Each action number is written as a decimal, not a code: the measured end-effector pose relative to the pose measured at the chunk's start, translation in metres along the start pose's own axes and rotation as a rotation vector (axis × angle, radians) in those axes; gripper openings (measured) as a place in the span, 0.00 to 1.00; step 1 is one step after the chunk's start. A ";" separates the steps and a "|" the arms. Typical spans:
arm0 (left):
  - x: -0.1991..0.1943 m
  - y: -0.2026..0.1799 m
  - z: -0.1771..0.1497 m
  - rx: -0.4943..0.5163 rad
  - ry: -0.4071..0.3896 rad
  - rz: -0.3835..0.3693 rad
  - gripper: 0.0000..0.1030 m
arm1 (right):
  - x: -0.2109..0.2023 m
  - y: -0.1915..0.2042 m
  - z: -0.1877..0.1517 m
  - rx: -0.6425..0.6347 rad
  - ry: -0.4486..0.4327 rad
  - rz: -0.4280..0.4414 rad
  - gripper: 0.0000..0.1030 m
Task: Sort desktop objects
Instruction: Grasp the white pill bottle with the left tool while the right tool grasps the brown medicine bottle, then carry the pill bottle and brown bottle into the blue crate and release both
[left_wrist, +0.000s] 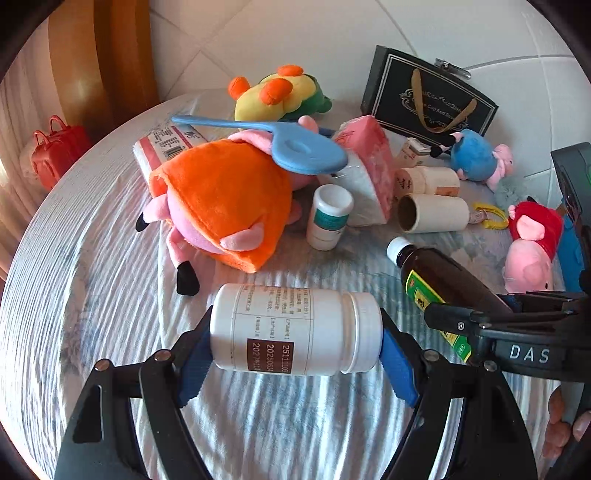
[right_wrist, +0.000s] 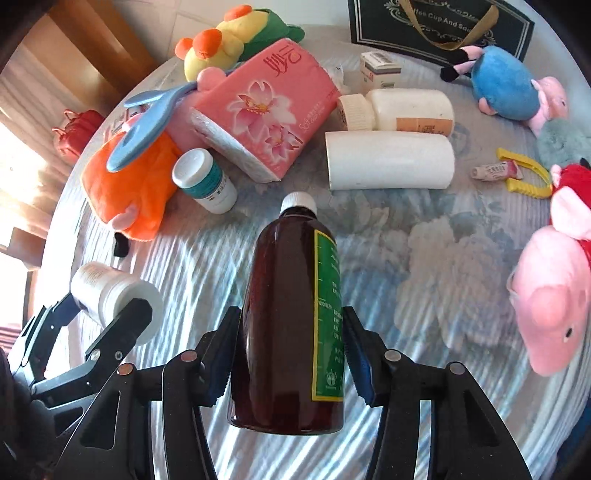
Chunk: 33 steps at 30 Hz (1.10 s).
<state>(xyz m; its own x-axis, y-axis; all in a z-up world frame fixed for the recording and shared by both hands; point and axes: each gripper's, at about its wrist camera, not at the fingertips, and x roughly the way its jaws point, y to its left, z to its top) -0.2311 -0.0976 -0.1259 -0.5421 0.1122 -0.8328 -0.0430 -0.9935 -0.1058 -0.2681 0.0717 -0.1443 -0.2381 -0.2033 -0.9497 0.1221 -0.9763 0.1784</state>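
Observation:
My left gripper (left_wrist: 295, 326) is shut on a white pill bottle (left_wrist: 295, 302), gripped end to end between the blue pads and held sideways above the table. From the right wrist view the same white bottle (right_wrist: 107, 288) shows at the lower left in that gripper (right_wrist: 110, 306). My right gripper (right_wrist: 291, 321) is shut on a brown syrup bottle (right_wrist: 284, 295) with a green label and white cap, pads on its two sides, cap pointing away. In the left wrist view the brown bottle (left_wrist: 443, 280) sits in the right gripper (left_wrist: 465, 321) at the right.
The round table (right_wrist: 424, 258) has a pale patterned cover. On it lie an orange plush (left_wrist: 229, 206), a pink tissue pack (right_wrist: 266, 107), a small teal-labelled bottle (right_wrist: 207, 181), white cylinders (right_wrist: 391, 162), a blue plush (right_wrist: 506, 88), a pink plush (right_wrist: 550, 306), a yellow clip (right_wrist: 524, 177) and a dark gift bag (left_wrist: 428, 99).

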 end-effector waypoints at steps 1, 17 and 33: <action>-0.006 -0.005 -0.002 0.017 -0.008 0.002 0.77 | -0.007 -0.001 -0.006 -0.001 -0.009 -0.001 0.50; -0.043 -0.048 -0.078 0.141 0.054 -0.052 0.77 | -0.026 -0.035 -0.127 0.061 0.117 -0.079 0.50; -0.068 -0.068 -0.099 0.222 0.009 -0.092 0.77 | -0.062 -0.028 -0.137 0.046 -0.027 -0.137 0.49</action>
<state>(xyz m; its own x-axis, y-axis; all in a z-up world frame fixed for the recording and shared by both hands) -0.1079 -0.0359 -0.1160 -0.5197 0.2018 -0.8302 -0.2756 -0.9594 -0.0606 -0.1248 0.1212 -0.1258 -0.2753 -0.0693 -0.9588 0.0430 -0.9973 0.0597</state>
